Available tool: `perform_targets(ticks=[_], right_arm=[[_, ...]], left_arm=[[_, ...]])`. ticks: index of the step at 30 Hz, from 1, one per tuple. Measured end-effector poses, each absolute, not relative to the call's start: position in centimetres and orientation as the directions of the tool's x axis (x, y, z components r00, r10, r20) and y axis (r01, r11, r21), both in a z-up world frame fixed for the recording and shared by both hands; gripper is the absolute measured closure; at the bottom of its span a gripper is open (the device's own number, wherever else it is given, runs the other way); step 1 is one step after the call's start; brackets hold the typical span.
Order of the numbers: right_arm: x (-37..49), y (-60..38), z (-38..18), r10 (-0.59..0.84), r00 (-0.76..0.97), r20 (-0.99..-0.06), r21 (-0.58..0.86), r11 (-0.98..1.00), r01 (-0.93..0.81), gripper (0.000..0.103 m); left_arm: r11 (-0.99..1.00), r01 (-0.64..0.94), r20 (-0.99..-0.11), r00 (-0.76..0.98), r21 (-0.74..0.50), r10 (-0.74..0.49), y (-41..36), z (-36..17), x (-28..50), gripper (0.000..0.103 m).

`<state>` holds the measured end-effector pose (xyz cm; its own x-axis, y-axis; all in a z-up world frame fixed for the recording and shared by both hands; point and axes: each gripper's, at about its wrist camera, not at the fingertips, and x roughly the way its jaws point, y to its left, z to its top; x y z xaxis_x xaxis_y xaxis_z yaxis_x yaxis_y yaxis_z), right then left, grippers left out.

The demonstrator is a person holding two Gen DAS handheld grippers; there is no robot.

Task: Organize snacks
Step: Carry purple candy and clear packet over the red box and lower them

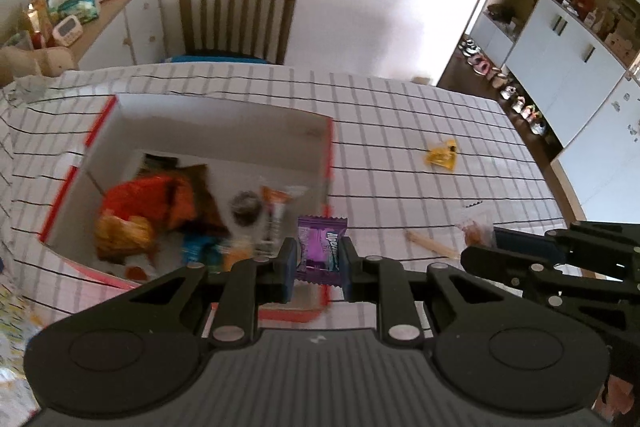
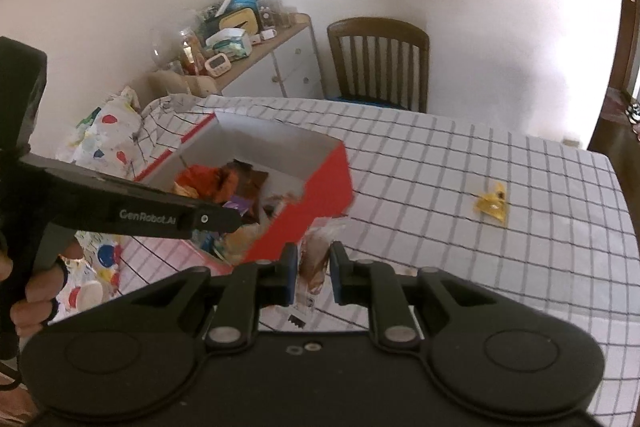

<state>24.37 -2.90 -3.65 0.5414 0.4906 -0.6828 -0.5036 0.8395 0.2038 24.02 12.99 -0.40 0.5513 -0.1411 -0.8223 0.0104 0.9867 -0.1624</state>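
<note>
Left wrist view: yellow wrapper (image 1: 441,155) alone on checked tablecloth (image 1: 400,131), wooden chair (image 1: 236,15) beyond.

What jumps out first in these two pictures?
A purple foil candy wrapper is pinched in the left hand-held gripper, above the near corner of a red-sided cardboard box full of snacks. Alone on the checked tablecloth lies a small yellow packet.

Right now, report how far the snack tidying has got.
Done: the box already holds several snacks, an orange bag among them. In hand: the left gripper is shut on a purple candy over the box's near corner; the right gripper holds a clear packet beside the box. Left: both need dropping in, and a yellow wrapper lies on the tablecloth.
</note>
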Motion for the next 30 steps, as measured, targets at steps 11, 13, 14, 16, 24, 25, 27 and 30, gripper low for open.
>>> perform_targets(ticks=[11, 13, 14, 16, 24, 25, 27, 30], right_arm=[[26.4, 4.7, -4.2, 0.476, 0.534, -0.699, 0.178, 0.839, -0.515, 0.088], [26.9, 5.9, -4.6, 0.469, 0.532, -0.705, 0.173, 0.841, -0.512, 0.088], [27.1, 6.5, -5.0, 0.462, 0.529, -0.712, 0.17, 0.844, -0.509, 0.088], [27.7, 7.7, -5.6, 0.449, 0.527, -0.722, 0.16, 0.849, -0.504, 0.088], [29.8, 11.1, -8.2, 0.399, 0.522, -0.754, 0.129, 0.869, -0.478, 0.088], [30.1, 11.4, -8.6, 0.394, 0.518, -0.759, 0.13, 0.872, -0.472, 0.088], [30.6, 11.9, -9.4, 0.385, 0.507, -0.771, 0.132, 0.876, -0.464, 0.088], [31.3, 12.6, -10.4, 0.374, 0.491, -0.786, 0.13, 0.878, -0.461, 0.088]], left_arm=[[0.991, -0.044, -0.837, 0.541, -0.124, -0.08, 20.0, -2.0, 26.7, 0.082], [0.991, -0.054, -0.84, 0.538, -0.123, -0.075, 21.0, -2.4, 27.6, 0.082], [0.991, -0.058, -0.841, 0.536, -0.123, -0.073, 21.5, -2.6, 28.1, 0.082], [0.991, -0.061, -0.845, 0.53, -0.123, -0.073, 22.1, -3.1, 29.1, 0.082], [0.992, -0.055, -0.862, 0.502, -0.114, -0.072, 22.4, -5.7, 32.9, 0.082], [0.992, -0.05, -0.867, 0.493, -0.114, -0.075, 22.4, -6.0, 33.3, 0.082], [0.993, -0.04, -0.875, 0.477, -0.113, -0.081, 22.4, -6.8, 34.2, 0.082], [0.994, -0.022, -0.882, 0.462, -0.11, -0.087, 22.0, -7.7, 35.0, 0.082]])
